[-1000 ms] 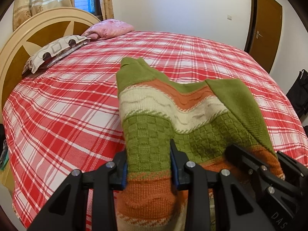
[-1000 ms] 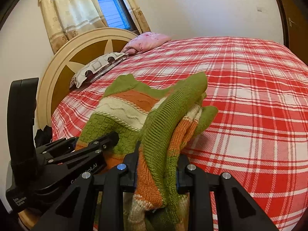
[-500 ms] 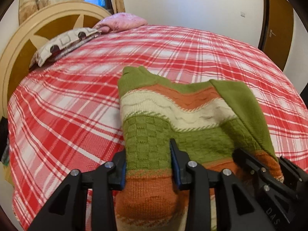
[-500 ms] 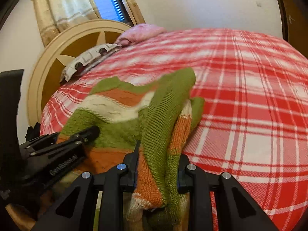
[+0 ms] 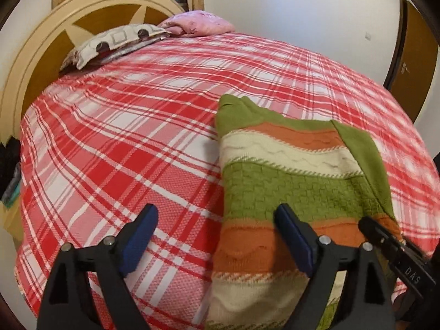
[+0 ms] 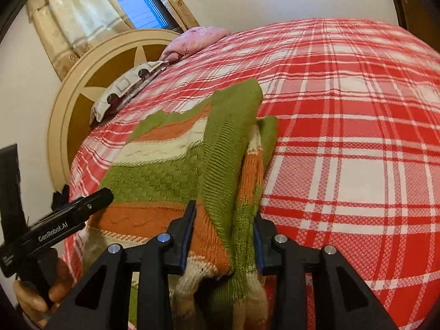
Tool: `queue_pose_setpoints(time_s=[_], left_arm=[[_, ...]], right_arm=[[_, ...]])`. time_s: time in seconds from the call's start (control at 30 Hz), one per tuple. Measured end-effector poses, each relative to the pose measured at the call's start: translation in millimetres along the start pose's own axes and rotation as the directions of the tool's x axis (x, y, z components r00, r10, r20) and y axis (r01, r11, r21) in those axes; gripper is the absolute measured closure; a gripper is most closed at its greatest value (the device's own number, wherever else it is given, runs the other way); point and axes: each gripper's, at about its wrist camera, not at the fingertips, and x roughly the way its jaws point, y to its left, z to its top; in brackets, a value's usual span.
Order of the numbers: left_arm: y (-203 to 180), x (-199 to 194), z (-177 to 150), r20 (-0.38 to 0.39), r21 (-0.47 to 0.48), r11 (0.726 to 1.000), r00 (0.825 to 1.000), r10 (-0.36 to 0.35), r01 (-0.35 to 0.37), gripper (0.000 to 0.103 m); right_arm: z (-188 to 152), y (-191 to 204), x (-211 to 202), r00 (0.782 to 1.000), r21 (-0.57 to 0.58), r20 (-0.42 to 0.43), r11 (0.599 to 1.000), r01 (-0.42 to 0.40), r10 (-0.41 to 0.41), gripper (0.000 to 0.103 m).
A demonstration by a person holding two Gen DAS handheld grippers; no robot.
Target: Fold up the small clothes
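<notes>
A small knitted sweater (image 5: 277,189) with green, orange and cream stripes lies on the red plaid bed; it also shows in the right wrist view (image 6: 165,165). My left gripper (image 5: 214,236) is open and empty, its right finger over the sweater's left edge near the hem. My right gripper (image 6: 224,236) is shut on the sweater's right side, where a green sleeve (image 6: 228,143) is bunched up between the pads. The right gripper's body shows in the left wrist view (image 5: 396,253), and the left gripper's in the right wrist view (image 6: 55,222).
The red plaid bedspread (image 5: 137,137) covers the whole bed. Patterned pillow (image 5: 115,41) and pink pillow (image 5: 198,23) lie by the rounded headboard (image 5: 55,44). A brown door (image 5: 412,52) is at the far right. A window with curtains (image 6: 90,11) is behind the headboard.
My left gripper has opened and let go of the sweater's hem, and it has shifted to the left. My right gripper still grips the bunched side.
</notes>
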Motion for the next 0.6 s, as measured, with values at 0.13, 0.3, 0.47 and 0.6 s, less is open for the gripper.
queue_pose_setpoints(time_s=[0.13, 0.3, 0.47, 0.6], left_arm=[[-12, 1, 1, -0.005, 0.042, 0.999, 1.000, 0.011, -0.011, 0.013], [-14, 10, -1, -0.012, 0.056, 0.998, 0.999, 0.042, -0.042, 0.013], [-13, 7, -2, -0.013, 0.060, 0.997, 0.999, 0.046, -0.045, 0.013], [-22, -11, -8, 0.021, 0.106, 0.991, 0.996, 0.082, -0.084, 0.013]], right_arm=[[0, -5, -2, 1.000, 0.013, -0.010, 1.000, -0.017, 0.017, 0.066], [-2, -4, 0, 1.000, 0.003, -0.008, 1.000, 0.005, -0.005, 0.065], [-3, -6, -3, 1.000, 0.026, -0.018, 1.000, 0.012, -0.012, 0.057], [-10, -1, -28, 0.999, 0.034, 0.001, 0.998, 0.052, -0.052, 0.054]])
